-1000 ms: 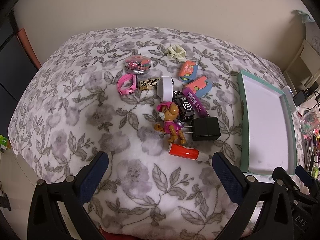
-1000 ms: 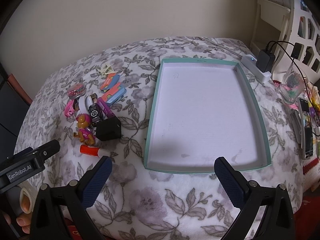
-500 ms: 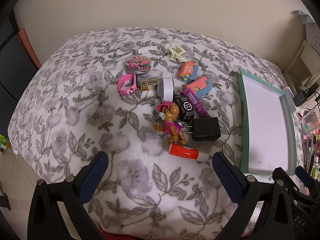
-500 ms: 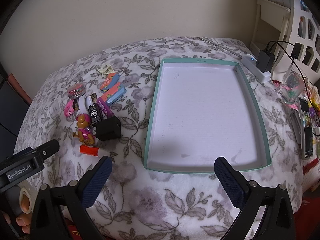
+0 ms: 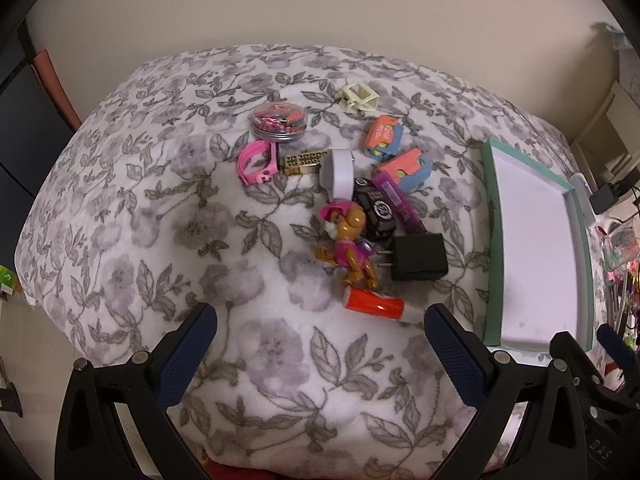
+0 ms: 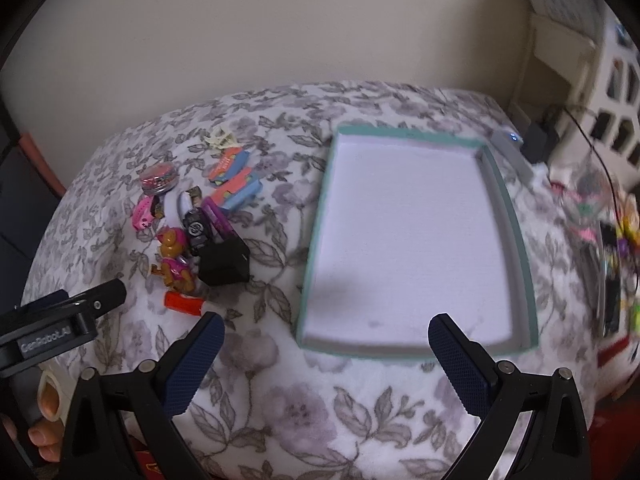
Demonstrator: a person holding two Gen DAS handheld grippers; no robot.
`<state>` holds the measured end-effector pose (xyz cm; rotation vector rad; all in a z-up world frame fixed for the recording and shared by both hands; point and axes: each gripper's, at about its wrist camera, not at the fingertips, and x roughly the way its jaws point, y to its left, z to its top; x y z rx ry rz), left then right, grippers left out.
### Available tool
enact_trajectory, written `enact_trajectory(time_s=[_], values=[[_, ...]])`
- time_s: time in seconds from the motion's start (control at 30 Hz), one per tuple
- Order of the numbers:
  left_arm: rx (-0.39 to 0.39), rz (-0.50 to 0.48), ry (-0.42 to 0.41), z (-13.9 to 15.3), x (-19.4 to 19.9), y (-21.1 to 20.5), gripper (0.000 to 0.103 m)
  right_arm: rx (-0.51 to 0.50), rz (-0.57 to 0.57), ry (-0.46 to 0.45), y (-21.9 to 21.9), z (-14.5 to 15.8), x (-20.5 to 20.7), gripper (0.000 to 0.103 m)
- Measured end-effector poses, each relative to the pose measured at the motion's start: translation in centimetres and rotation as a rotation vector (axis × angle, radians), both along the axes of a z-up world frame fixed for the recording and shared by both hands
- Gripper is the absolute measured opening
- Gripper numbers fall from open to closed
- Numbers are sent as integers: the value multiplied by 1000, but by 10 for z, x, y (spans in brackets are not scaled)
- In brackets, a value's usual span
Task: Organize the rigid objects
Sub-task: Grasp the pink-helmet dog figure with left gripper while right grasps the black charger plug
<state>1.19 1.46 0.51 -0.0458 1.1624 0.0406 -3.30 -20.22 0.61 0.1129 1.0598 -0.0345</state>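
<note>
A pile of small objects lies on the floral blanket: a toy dog in pink [image 5: 347, 240] [image 6: 173, 258], a black plug adapter [image 5: 418, 257] [image 6: 225, 262], a red tube [image 5: 374, 305] [image 6: 182, 303], a black toy car [image 5: 376, 212], a purple bar [image 5: 398, 198], a pink watch [image 5: 258, 160] and a round tin [image 5: 279, 120]. A teal-rimmed white tray [image 5: 491, 240] [image 6: 318, 240] sits empty to their right. My left gripper [image 5: 320, 340] hangs open just short of the red tube. Open too, my right gripper [image 6: 326, 350] hovers at the tray's near edge.
Farther back lie two coral-and-blue pieces [image 5: 384, 136], a cream frame [image 5: 358, 98], a white cap [image 5: 338, 172] and a gold patterned block [image 5: 304, 162]. A white charger [image 6: 514, 148], cables and clutter crowd the right side. A wall stands behind the bed.
The right wrist view has swung left and is motion-blurred, so the tray sits further right in it. The left gripper has barely moved. Nothing was taken hold of.
</note>
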Motion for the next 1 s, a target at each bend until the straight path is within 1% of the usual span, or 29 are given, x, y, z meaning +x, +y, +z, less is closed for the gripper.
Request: enact_trajectory(time_s=[0.2,0.3,0.4,0.57,0.77,1.0], values=[[-7,60,-13,19,28,27,103,-2,70,-15,27,13,31,103],[-15,77,-9,19,42,37,103,15,100,3,43,7,48,103],[-32,80,15,10,54,41,103,25,124,46,56,-8,65,103],[-51,66,69,-19,73,37,103,22,164,116,74,-41,87,103],[-67,37,120,-49,89,26,103,26,183,189,83,-78,100,102],[-80,6,172,-78,97,14,102,36,206,240,87,-103,109,101]])
